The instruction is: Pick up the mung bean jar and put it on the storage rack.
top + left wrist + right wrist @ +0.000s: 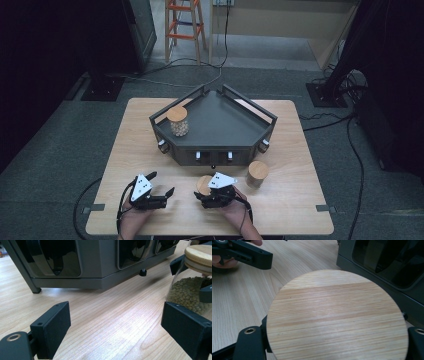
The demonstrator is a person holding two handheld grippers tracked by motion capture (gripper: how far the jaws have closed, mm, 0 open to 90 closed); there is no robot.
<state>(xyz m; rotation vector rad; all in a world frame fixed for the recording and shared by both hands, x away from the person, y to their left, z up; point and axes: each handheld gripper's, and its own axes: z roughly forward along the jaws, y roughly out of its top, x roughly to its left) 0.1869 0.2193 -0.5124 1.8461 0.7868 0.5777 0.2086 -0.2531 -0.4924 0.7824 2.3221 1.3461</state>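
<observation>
Here, low in the frame, the right gripper clenches a wood-lidded jar, presumably bound for the tray; the left gripper waits with fingers released, nearby.

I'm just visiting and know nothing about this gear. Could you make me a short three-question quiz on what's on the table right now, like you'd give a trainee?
1. True or false: the left tool is clamped on a jar.
2. How many wooden-lidded jars are there in the high view?
3. Multiple choice: the jar in the right tool holds A) green beans, B) water, C) coins.

Key:
1. False. Its jaws stand wide apart over bare table.
2. Three: one on the dark tray, the jar by tray front, and the held one.
3. A. The left gripper view shows small green beans through the glass.
</observation>
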